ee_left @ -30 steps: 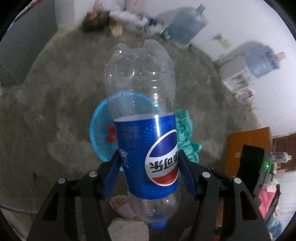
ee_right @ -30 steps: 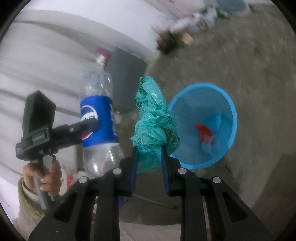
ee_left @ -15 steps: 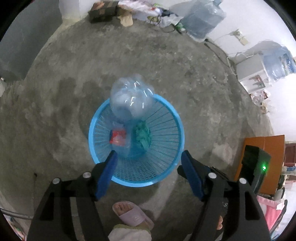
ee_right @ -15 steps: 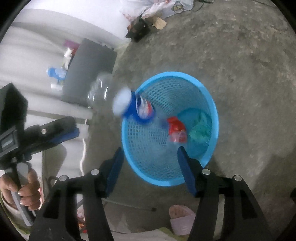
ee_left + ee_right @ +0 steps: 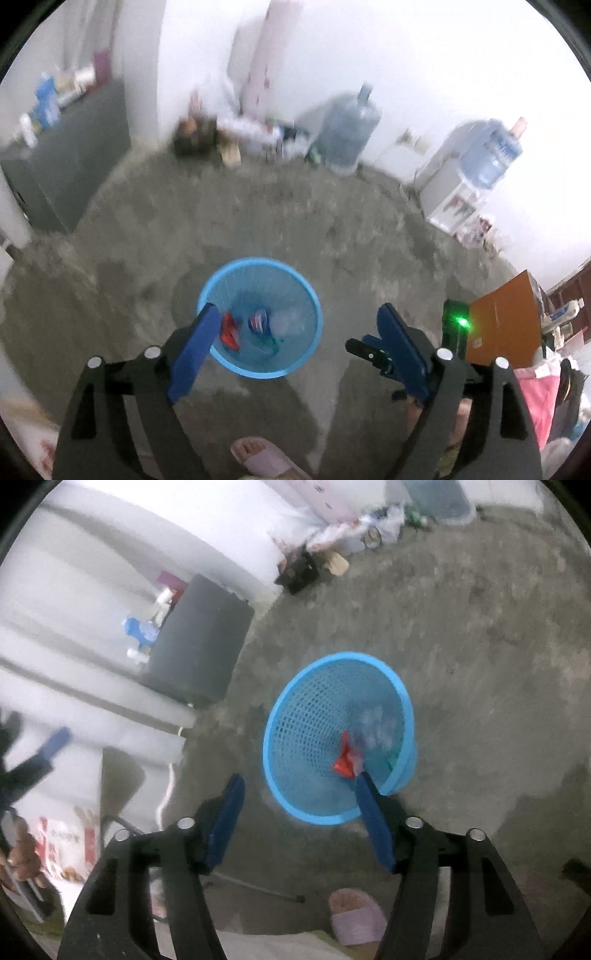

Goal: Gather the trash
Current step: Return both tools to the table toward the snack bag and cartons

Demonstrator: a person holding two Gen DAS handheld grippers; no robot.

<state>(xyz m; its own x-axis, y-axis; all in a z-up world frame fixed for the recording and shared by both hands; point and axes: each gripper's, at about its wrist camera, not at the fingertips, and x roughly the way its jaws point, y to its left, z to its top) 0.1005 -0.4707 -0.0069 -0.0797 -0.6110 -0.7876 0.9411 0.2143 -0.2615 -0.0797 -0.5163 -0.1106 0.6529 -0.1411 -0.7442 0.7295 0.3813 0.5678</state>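
Blue plastic basket [image 5: 221, 363] on the concrete floor [image 5: 332, 240] holds a bottle [image 5: 284, 321], red wrapper [image 5: 229, 330] and green bag [image 5: 271, 343]. Both the left tool [image 5: 295, 332] and right tool [image 5: 301, 797] are spreading wider, nothing between them.

Home storeroom (water jugs [image 5: 349, 138], concrete floor [image 5: 332, 229])

Grey concrete floor [image 5: 332, 229], white walls [image 5: 424, 66]

Two blue water jugs [image 5: 351, 133] by the white wall, dark grey cabinet [image 5: 199, 642], orange box [image 5: 502, 328], pink slipper [image 5: 354, 915]
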